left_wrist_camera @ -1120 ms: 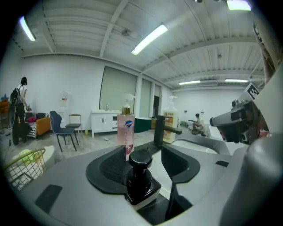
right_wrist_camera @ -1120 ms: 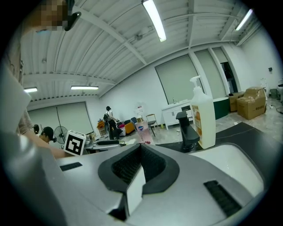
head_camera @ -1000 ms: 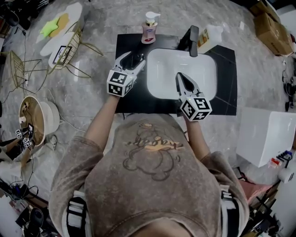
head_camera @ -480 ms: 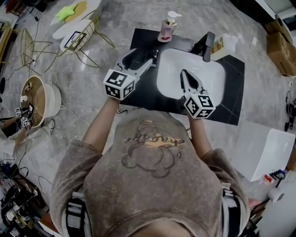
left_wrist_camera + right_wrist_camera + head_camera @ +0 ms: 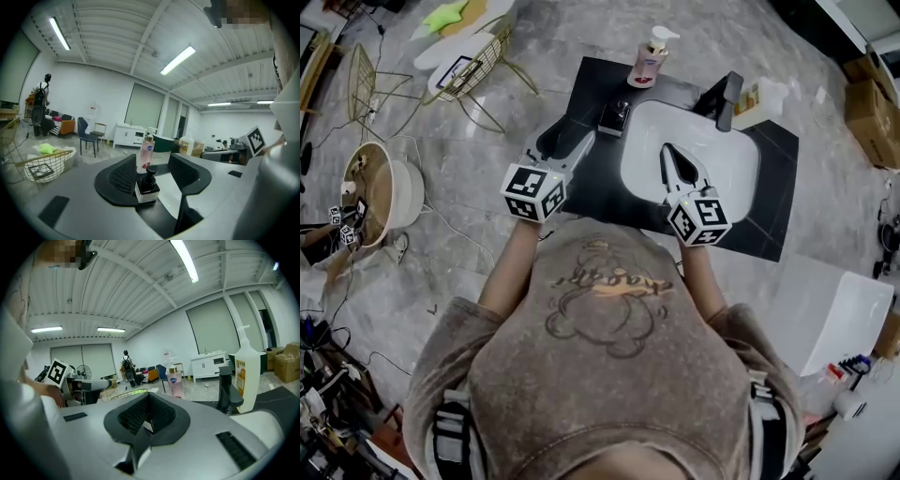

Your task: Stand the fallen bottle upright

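Observation:
A small white bottle with a black pump (image 5: 613,116) stands upright on the black counter (image 5: 581,187), left of the white sink (image 5: 741,178). My left gripper (image 5: 564,142) is drawn back from it, open. In the left gripper view the small bottle (image 5: 146,185) stands free ahead of the open left gripper (image 5: 150,174). Its jaws have just been closing a little, with nothing between them. My right gripper (image 5: 667,152) hovers over the sink basin, its jaws together and empty, and in the right gripper view the right gripper (image 5: 147,420) looks shut.
A pink pump bottle (image 5: 651,58) stands at the counter's far edge. A black faucet (image 5: 727,98) and a white-and-yellow bottle (image 5: 761,97) are behind the sink. Wire baskets (image 5: 464,70) lie on the floor at left, cardboard boxes (image 5: 872,94) at right.
My left gripper has pulled back and left, away from the small bottle, which stays standing on the counter. The right gripper has shifted only slightly over the sink.

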`<action>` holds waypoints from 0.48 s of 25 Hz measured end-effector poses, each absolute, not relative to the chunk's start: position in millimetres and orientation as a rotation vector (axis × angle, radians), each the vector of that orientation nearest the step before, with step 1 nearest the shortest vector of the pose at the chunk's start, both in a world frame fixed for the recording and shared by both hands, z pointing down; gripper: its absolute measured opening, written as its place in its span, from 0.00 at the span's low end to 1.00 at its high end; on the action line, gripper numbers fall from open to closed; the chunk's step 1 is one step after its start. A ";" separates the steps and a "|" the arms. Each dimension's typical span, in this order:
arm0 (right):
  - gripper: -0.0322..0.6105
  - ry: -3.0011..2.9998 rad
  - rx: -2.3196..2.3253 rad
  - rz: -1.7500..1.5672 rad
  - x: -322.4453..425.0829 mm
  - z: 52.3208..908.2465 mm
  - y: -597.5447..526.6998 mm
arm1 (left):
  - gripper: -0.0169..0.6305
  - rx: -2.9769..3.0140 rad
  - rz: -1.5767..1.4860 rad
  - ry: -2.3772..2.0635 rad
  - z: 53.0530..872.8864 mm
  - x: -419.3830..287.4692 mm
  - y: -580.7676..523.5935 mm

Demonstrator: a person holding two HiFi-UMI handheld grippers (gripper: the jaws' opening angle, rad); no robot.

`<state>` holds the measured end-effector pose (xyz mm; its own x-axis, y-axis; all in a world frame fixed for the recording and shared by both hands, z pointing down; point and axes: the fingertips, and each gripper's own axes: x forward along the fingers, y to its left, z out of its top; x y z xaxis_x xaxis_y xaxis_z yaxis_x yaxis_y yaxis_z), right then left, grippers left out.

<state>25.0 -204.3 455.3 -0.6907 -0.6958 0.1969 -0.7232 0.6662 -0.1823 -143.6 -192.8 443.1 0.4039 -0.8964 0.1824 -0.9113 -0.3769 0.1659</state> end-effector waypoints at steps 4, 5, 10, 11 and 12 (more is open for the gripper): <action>0.05 -2.777 1.186 0.360 27.3 455.2 -203.1 | 0.25 2.430 0.125 -1.602 451.4 -138.9 -189.5; 0.05 -2.777 1.191 0.361 28.3 455.7 -202.8 | 0.21 2.429 0.124 -1.604 452.7 -137.4 -189.0; 0.05 -2.772 1.198 0.361 31.2 459.4 -201.1 | 0.09 2.420 0.113 -1.605 459.2 -131.2 -186.7; 0.05 -2.771 1.198 0.362 31.8 460.7 -201.3 | 0.07 2.420 0.118 -1.603 461.1 -129.9 -186.6; 0.05 -2.769 1.199 0.363 32.5 462.1 -201.6 | 0.06 2.421 0.124 -1.602 462.9 -128.8 -186.4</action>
<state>32.5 -201.6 462.1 -0.6843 -0.7048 0.1868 -0.7292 0.6611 -0.1769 -128.8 -186.4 462.9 0.3968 -0.8961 0.1989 -0.9160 -0.3726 0.1487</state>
